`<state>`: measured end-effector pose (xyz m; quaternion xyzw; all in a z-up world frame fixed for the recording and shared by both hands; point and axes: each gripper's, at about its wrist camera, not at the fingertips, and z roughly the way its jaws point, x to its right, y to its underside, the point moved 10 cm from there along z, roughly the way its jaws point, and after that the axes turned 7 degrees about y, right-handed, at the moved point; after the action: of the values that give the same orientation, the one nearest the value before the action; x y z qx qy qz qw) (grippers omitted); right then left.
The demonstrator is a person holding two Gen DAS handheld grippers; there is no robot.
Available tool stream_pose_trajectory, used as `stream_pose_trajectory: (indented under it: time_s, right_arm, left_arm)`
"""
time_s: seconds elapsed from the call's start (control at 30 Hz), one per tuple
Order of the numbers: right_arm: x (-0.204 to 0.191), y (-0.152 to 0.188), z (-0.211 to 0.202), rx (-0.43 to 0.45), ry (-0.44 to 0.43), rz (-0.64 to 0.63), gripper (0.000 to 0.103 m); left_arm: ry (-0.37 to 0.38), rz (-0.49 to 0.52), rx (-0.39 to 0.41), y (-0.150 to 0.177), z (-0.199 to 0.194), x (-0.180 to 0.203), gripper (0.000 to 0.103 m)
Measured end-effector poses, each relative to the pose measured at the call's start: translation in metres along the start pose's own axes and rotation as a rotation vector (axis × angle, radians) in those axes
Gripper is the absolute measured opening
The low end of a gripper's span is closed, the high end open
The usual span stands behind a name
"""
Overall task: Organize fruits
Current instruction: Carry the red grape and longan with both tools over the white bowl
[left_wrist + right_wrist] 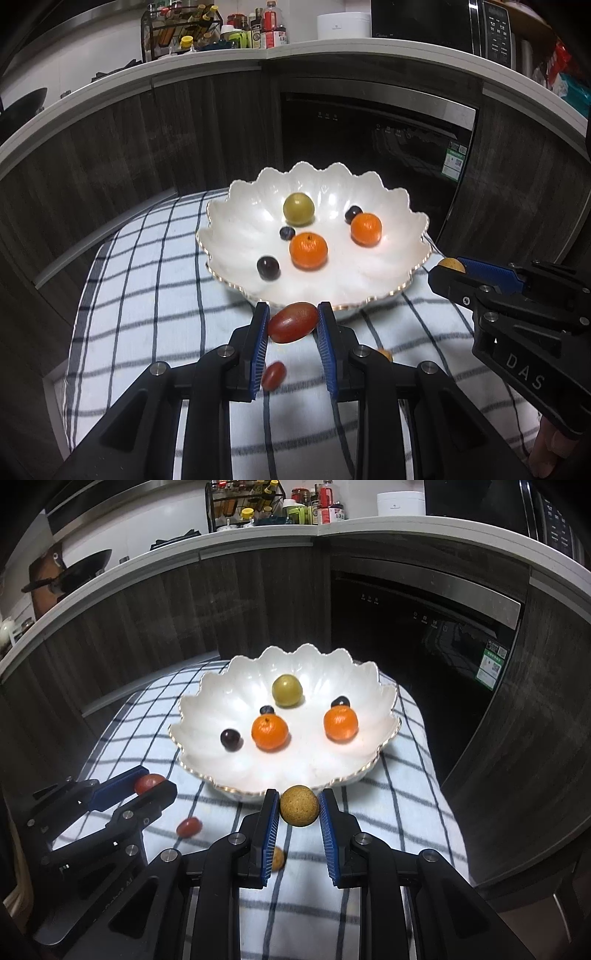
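Two handheld grippers each hold a small fruit just in front of a white scalloped bowl (236, 199) on a checked cloth (147, 258).

The left gripper (292, 318) is clamped on a red oval tomato (292, 322); the right gripper (299, 806) is clamped on a round tan fruit (299, 805). In the bowl lie two oranges (308, 250), a green fruit (298, 209) and three dark berries (267, 267). A smaller tomato (274, 375) and another tan fruit (277, 859) lie on the cloth beneath the grippers.
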<state>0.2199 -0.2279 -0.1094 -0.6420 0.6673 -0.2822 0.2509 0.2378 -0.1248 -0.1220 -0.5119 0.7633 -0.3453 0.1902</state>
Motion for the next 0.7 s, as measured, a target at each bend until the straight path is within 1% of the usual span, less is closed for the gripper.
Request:
stream_pose_trajectory:
  time_s: [0.3,0.7]
  right_arm:
    - [0.008,-0.027,0.008,0.010,0.016,0.007,0.024]
    - [0.015,-0.046,0.029,-0.002,0.032,0.009,0.024]
  left_arm:
    - [0.003,-0.003,-0.009,-0.026,0.017,-0.006,0.027]
    - [0.008,-0.011,-0.042,-0.039,0.046,-0.012,0.027]
